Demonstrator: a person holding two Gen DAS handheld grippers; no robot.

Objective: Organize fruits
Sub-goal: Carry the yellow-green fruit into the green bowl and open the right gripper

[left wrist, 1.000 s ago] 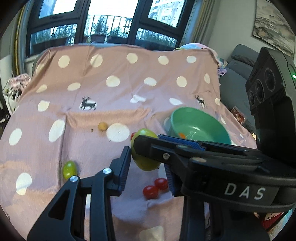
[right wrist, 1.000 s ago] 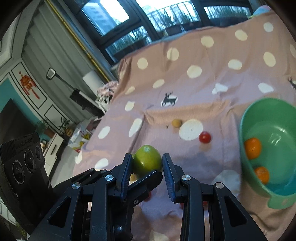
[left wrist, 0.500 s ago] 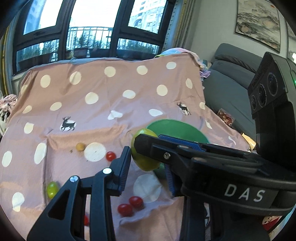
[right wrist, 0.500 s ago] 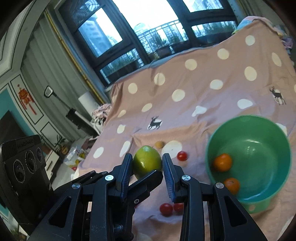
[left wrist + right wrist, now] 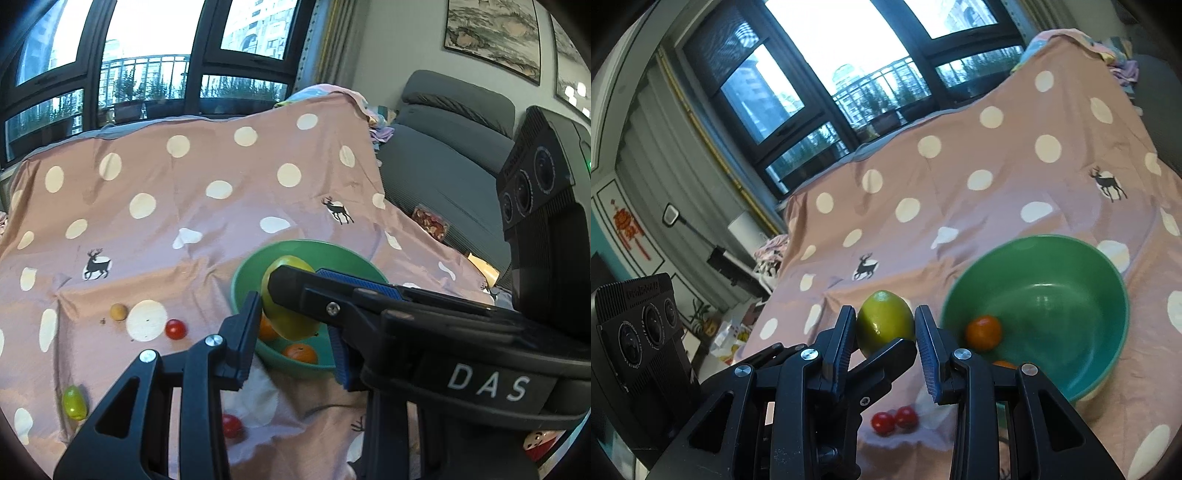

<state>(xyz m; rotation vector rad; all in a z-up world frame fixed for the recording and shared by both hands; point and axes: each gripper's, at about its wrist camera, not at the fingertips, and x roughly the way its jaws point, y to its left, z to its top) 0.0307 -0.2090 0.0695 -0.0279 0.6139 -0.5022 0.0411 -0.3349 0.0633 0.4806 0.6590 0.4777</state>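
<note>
- Green bowl (image 5: 1082,266) on polka-dot cloth (image 5: 184,206); two oranges (image 5: 983,332) already inside. Counted as done.
- Green lemon (image 5: 885,320) pinched from both sides: right gripper (image 5: 886,339) pads pressed on its flanks; left gripper (image 5: 295,332) clenched on the same fruit, one finger crossing under it in the right wrist view.
- Lemon held in the air just beside the bowl rim in the right view, over the bowl in the left view; not yet dropped in.
- Left on cloth: red cherry tomato (image 5: 175,329), pair of cherry tomatoes (image 5: 894,420), small tan fruit (image 5: 119,312), small green fruit (image 5: 74,402).
- Estimate: roughly a third done; lemon release pending.
</note>
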